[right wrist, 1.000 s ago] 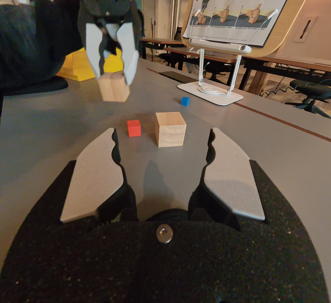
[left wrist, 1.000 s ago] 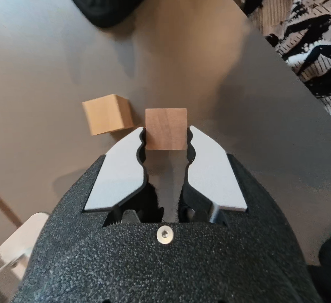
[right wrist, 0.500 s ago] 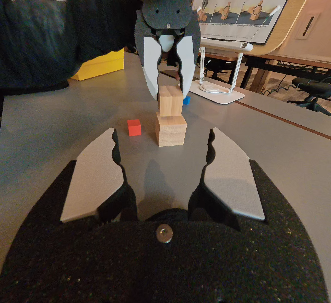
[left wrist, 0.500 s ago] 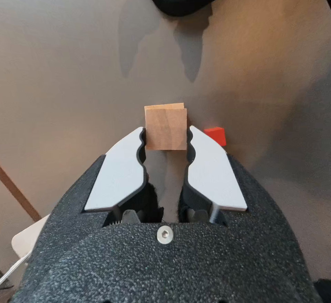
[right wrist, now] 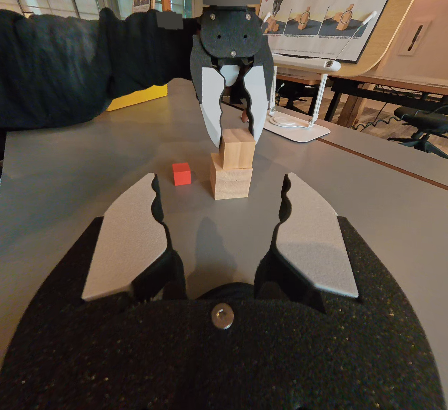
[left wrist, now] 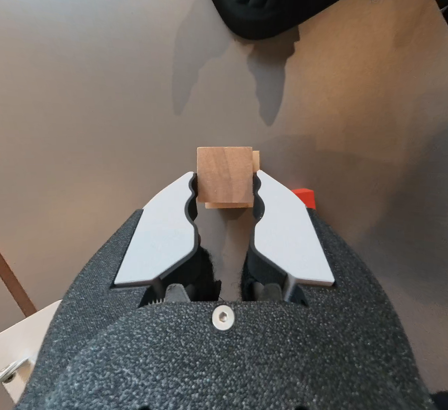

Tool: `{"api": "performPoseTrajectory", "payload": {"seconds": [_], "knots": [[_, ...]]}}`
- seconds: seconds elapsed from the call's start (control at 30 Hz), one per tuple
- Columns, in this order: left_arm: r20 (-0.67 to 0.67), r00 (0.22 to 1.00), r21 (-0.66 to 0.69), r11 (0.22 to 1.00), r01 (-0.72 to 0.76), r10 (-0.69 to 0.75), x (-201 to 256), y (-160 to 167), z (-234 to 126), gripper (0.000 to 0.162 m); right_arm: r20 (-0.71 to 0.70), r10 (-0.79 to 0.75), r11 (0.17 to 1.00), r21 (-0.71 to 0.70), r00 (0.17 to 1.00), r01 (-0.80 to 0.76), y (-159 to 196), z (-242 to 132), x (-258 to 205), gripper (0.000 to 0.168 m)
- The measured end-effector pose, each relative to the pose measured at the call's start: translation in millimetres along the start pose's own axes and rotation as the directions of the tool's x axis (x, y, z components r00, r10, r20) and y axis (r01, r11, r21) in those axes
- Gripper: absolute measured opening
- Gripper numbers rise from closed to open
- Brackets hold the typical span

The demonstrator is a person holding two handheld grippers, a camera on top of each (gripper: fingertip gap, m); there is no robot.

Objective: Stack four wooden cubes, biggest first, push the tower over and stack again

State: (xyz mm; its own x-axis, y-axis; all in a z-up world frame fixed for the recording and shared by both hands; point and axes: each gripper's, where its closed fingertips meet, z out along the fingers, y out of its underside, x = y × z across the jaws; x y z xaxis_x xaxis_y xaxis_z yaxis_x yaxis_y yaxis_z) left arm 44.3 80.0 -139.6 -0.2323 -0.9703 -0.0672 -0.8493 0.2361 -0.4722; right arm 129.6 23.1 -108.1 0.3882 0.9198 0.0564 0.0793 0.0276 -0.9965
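A grey table (right wrist: 339, 204) runs under me, in a room with windows at 11 o'clock in the right wrist view and other desks and office chairs at 2 o'clock. A white stand (right wrist: 298, 129) carrying an instruction board sits on the table at 1 o'clock, a yellow box (right wrist: 138, 97) at 11. My left gripper (left wrist: 224, 177) pinches the smaller wooden cube (right wrist: 238, 148), resting it off-centre on the bigger wooden cube (right wrist: 230, 182). The red cube (right wrist: 181, 174) stands just beside the stack, at its 9 o'clock. My right gripper (right wrist: 219, 187) waits spread wide, nothing between its fingers.
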Motion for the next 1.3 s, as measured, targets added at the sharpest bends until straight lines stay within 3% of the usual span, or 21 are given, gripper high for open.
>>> {"api": "performPoseTrajectory", "payload": {"seconds": [0.47,0.6,0.7,0.9,1.03,1.3], "knots": [[0.002,1.000,0.008,1.000,0.001,-0.001,2,4,-1,0.044,0.001,0.004,1.000,0.002,1.000,-0.004,0,0,0,0.095],[0.000,1.000,0.034,0.999,0.027,-0.027,4,1,-5,0.073,0.000,0.003,1.000,0.007,1.000,-0.003,-1,-1,0,0.094],[0.014,0.999,0.056,0.998,0.030,-0.031,8,0,-15,0.077,-0.001,0.003,1.000,0.011,1.000,-0.003,-1,-1,0,0.094],[0.093,0.996,0.116,0.993,-0.021,0.010,46,18,-33,0.070,-0.002,0.008,1.000,0.020,1.000,-0.008,-2,-2,1,0.094],[0.056,0.998,0.070,0.998,-0.006,0.002,76,44,-8,0.066,-0.001,0.007,1.000,0.013,1.000,-0.007,-2,-1,1,0.094],[0.010,0.998,0.054,0.997,0.055,-0.056,82,56,29,0.055,-0.004,0.010,1.000,0.023,1.000,-0.010,-3,-2,2,0.094]]}}
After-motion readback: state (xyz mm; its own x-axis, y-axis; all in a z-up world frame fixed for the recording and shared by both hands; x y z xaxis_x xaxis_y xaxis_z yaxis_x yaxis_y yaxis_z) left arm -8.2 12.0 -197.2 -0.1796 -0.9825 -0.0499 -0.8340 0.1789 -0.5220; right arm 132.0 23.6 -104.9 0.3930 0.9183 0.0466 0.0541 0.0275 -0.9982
